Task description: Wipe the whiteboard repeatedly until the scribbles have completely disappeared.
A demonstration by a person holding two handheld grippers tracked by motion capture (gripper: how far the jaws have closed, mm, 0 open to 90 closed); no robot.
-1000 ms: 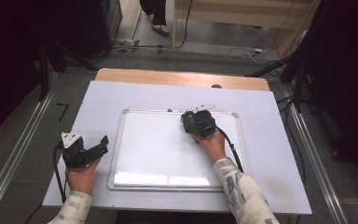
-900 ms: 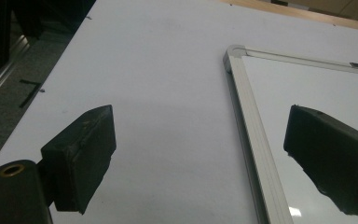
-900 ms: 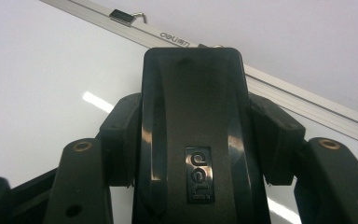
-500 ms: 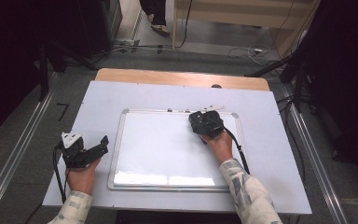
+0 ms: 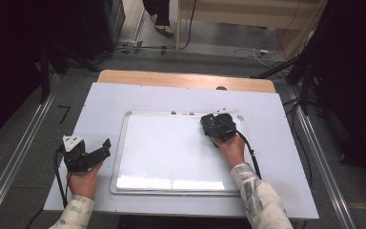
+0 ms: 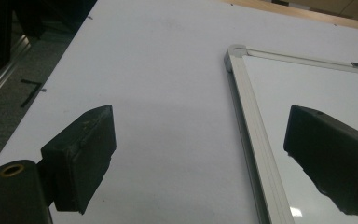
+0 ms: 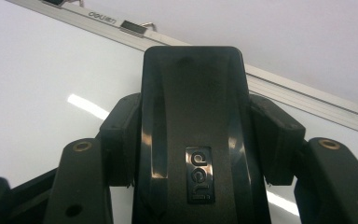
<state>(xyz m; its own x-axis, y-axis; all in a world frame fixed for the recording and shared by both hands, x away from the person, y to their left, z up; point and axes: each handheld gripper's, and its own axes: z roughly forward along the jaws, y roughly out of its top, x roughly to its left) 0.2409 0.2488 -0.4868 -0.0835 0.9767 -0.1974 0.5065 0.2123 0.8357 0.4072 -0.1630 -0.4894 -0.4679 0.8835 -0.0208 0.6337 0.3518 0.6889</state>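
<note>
Right gripper clamping a black eraser on the whiteboard's far right, left gripper resting wide open, holding nothing, beside its left edge

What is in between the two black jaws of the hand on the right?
A black eraser sits there. The right gripper squeezes it from both sides over the whiteboard, as the right gripper view shows.
</note>
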